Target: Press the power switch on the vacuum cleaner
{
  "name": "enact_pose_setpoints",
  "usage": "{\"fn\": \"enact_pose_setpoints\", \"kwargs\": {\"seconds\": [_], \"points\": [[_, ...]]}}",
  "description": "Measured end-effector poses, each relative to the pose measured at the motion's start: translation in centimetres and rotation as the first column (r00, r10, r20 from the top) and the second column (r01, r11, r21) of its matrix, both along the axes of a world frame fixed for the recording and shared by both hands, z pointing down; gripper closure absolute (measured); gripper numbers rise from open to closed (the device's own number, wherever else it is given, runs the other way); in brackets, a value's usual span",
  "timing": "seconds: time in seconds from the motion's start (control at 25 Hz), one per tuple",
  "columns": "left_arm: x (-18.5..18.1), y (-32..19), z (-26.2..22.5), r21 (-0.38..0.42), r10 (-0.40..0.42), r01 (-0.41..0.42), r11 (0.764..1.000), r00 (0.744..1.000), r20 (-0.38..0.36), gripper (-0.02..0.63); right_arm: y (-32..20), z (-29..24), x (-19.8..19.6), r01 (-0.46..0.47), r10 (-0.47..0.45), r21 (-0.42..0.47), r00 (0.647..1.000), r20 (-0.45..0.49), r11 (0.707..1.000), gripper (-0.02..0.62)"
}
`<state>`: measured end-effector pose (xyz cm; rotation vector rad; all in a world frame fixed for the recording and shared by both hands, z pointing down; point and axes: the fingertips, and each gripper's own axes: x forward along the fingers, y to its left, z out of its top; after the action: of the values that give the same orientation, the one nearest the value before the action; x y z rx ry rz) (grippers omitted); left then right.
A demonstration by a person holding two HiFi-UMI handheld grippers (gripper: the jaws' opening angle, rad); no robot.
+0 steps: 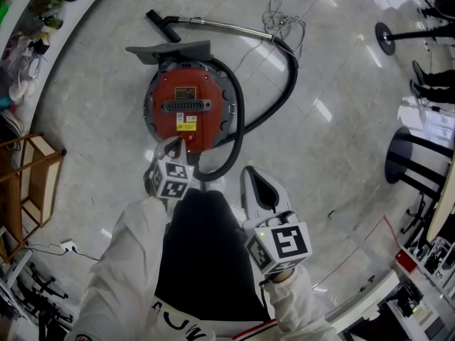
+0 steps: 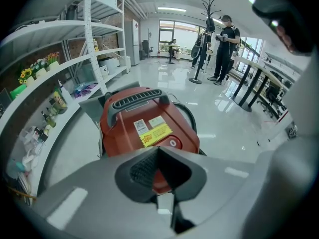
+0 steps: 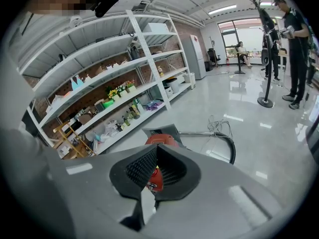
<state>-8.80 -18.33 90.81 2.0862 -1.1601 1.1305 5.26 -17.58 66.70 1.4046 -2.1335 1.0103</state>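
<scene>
Red vacuum cleaner (image 2: 149, 128) bears an unreadable yellow label (image 2: 155, 134).

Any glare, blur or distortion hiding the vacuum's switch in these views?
Head view: sharp; light streaks glare on the floor, not on the vacuum cleaner. Left gripper view: fisheye bends the shelves, yet the round button reads crisp. Right gripper view: its own shut jaws cover most of the vacuum cleaner.
</scene>
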Motion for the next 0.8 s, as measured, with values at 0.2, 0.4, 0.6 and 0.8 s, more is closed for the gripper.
{"fn": "enact_pose_setpoints", "kwargs": {"seconds": [0.2,0.4,0.6,0.8], "points": [[-0.22,0.18,0.04,-0.014,-0.013,0.013,1.000,1.000,0.006,0.604,-0.19,0.07,0.28,-0.006,0.006,-0.003,1.000,0.002,1.000,0.594],[-0.41,0.02,0.58,-0.020,-0.026,0.026,0.999,1.000,-0.010,0.604,-0.30,0.23,0.38,-0.003,0.003,-0.007,1.000,0.005,1.000,0.595],[-0.66,0.45,0.67,-0.033,-0.033,0.033,0.999,0.999,0.005,0.606,-0.18,0.52,0.49,-0.002,0.002,-0.013,1.000,0.005,1.000,0.595],[-0.72,0.44,0.57,-0.036,-0.049,0.049,0.998,0.999,-0.002,0.604,-0.23,0.36,0.49,0.001,-0.001,-0.009,1.000,0.009,1.000,0.594]]}}
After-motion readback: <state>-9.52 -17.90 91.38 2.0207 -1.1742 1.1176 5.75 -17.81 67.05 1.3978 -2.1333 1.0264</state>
